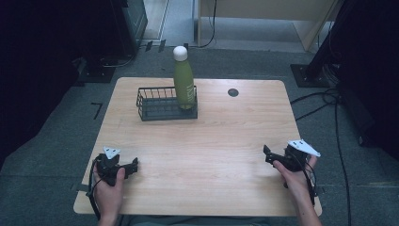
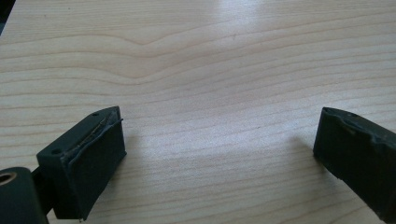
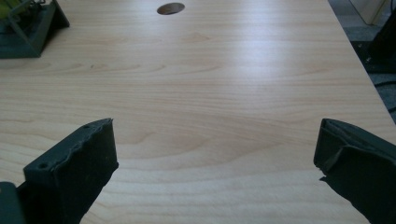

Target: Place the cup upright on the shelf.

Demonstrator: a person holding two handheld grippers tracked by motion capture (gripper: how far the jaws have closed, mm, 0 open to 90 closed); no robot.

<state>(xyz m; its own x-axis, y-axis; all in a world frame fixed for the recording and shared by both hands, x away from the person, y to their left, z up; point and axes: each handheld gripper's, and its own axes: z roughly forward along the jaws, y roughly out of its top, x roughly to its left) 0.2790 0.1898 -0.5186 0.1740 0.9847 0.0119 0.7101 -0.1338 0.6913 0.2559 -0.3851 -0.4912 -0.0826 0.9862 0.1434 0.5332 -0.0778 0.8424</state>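
A green bottle [image 1: 184, 81] with a white cap stands upright in the right end of a dark wire basket [image 1: 160, 105] at the back middle of the wooden table [image 1: 202, 141]. My left gripper [image 1: 134, 165] rests near the front left corner, held in a hand, jaws wide open over bare wood [image 2: 219, 135]. My right gripper [image 1: 267, 154] sits near the front right, also open with nothing between its jaws [image 3: 215, 144]. A corner of the basket [image 3: 28, 32] shows at the top left of the right gripper view.
A round cable hole [image 1: 233, 92] lies in the tabletop right of the basket, also the hole [image 3: 171, 8] ahead of the right gripper. Cables [image 1: 329, 101] trail over the grey carpet at the right. Dark equipment stands at the far left and right.
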